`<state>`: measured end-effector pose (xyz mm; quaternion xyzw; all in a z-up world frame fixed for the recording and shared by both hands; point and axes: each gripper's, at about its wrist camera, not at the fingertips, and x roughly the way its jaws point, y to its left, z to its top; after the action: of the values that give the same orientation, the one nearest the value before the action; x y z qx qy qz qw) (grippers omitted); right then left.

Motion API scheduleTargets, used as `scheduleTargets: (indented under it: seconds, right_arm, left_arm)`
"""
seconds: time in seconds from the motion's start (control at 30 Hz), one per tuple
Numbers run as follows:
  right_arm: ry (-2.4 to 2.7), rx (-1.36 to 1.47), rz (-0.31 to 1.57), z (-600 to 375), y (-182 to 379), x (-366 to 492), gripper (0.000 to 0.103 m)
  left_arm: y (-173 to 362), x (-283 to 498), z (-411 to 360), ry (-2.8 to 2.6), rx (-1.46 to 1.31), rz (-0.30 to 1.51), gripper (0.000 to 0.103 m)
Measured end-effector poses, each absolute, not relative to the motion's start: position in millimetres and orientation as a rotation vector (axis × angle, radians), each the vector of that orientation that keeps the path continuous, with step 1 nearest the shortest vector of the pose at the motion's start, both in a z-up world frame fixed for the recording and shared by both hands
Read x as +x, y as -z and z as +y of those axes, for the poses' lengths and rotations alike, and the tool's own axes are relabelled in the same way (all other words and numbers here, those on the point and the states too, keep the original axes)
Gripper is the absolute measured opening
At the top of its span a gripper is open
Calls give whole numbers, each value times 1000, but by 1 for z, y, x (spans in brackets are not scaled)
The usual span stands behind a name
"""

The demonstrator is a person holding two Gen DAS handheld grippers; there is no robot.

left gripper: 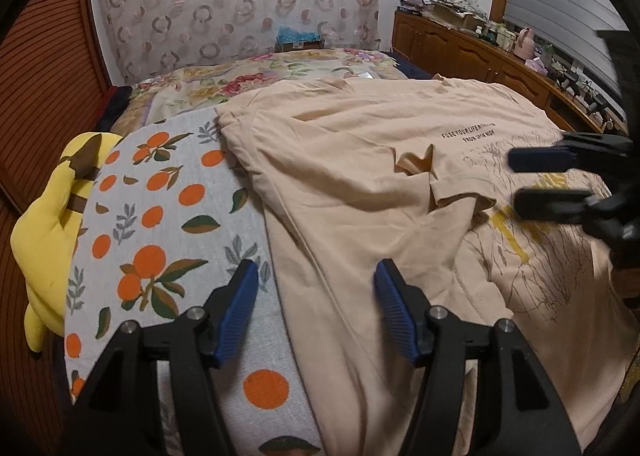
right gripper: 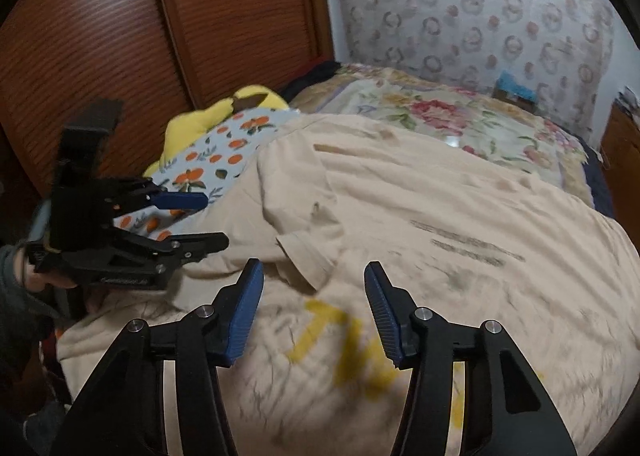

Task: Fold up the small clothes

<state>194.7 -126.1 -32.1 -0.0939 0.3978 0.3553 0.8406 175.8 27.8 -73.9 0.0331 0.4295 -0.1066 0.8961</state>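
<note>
Your left gripper [left gripper: 316, 310] and right gripper [right gripper: 314, 310] both hover over the beige T-shirt [left gripper: 360, 184] on the bed [left gripper: 240, 84], jaws partly apart, gripping nothing.

A beige T-shirt [left gripper: 352, 192] lies spread and rumpled across the bed, printed side up, in front of and beneath both sets of jaws. One short sleeve [right gripper: 308, 256] is folded in over the chest, its hem just beyond the right jaws and level with them in the left view. Small black lettering [left gripper: 468, 134] runs past the sleeve; a yellow print [right gripper: 340, 348] with brown branching lines sits directly under the right jaws. The left jaws straddle the shirt's edge.
</note>
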Motion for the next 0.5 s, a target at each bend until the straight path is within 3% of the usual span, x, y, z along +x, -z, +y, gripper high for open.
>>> scheduleTargets:
  seconds: [0.07,0.13,0.23,0.5]
  right_arm:
    - [-750,-233,867,-113,41,201,48]
    - [-736,-268,888,-103,51,209,28]
    - [-726,-268,896,-102,56,215,17]
    - [-633,-168,808,-144,22,215,9]
  left_arm:
    - [73,176,28,219,69,890,61]
    - [73,174,29,223,67,892,61]
    - [70,174,34,237,22,892,61]
    - [41,146,25,293,4,790,61]
